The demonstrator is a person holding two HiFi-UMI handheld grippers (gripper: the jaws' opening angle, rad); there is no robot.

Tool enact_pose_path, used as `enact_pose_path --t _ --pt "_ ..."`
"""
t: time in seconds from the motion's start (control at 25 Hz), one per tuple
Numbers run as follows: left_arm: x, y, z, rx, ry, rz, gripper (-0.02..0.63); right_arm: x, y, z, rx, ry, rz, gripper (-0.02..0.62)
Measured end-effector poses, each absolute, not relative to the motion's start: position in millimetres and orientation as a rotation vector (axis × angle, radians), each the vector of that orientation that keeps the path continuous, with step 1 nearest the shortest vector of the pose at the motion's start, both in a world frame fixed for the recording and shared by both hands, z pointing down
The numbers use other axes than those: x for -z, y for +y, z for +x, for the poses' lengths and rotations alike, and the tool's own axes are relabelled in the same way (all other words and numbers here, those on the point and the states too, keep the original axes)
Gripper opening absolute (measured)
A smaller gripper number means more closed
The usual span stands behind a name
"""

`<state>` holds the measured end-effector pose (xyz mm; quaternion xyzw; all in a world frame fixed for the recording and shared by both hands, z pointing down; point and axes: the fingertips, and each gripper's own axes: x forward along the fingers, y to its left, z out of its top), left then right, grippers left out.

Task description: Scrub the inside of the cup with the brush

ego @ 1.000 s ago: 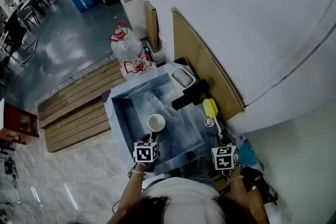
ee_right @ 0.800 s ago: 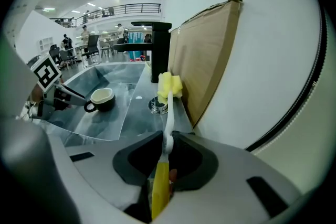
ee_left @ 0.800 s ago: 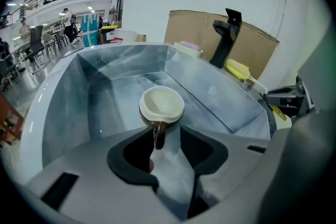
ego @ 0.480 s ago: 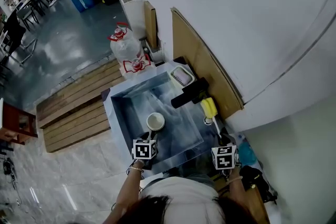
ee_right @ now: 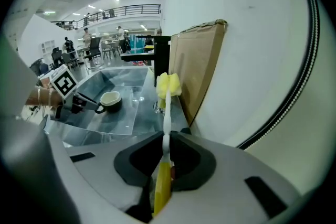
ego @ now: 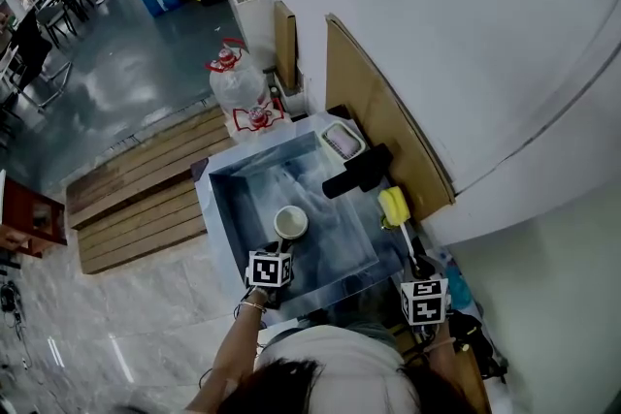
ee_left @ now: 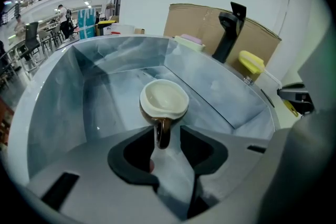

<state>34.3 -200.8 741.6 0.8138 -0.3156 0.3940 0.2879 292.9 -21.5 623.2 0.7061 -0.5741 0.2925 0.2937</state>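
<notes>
A cream-lined brown cup (ego: 290, 222) hangs upright over the steel sink (ego: 229, 208). My left gripper (ego: 280, 251) is shut on its handle. In the left gripper view the cup (ee_left: 164, 99) sits just beyond the jaws and the handle runs down between my left gripper (ee_left: 161, 136). The brush (ego: 393, 206) has a yellow sponge head and a white and yellow handle. My right gripper (ego: 417, 269) is at the sink's right rim, and its jaws are closing on that handle. In the right gripper view the brush (ee_right: 168, 84) points forward out of my right gripper (ee_right: 167, 142), with the pads pressing on it.
A black faucet (ego: 357, 172) reaches over the sink's far right side. A small tray with a pink pad (ego: 341, 142) sits at the back corner. Cardboard (ego: 378, 116) leans on the white wall. Water jugs (ego: 238, 84) and wooden pallets (ego: 136, 199) lie beyond and left of the sink.
My right gripper has closed on the brush handle and drawn back a little toward the person, taking the brush with it. The left gripper and cup have barely moved.
</notes>
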Motion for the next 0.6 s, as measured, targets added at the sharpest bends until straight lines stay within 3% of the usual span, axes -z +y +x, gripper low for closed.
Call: enact_pose_path --t 0.6 --pt "-752.3 -209.3 37.1 -1.072 -0.827 2.163 0.109 -610.0 -34.2 242.0 -0.737 -1.692 1.674 0.055"
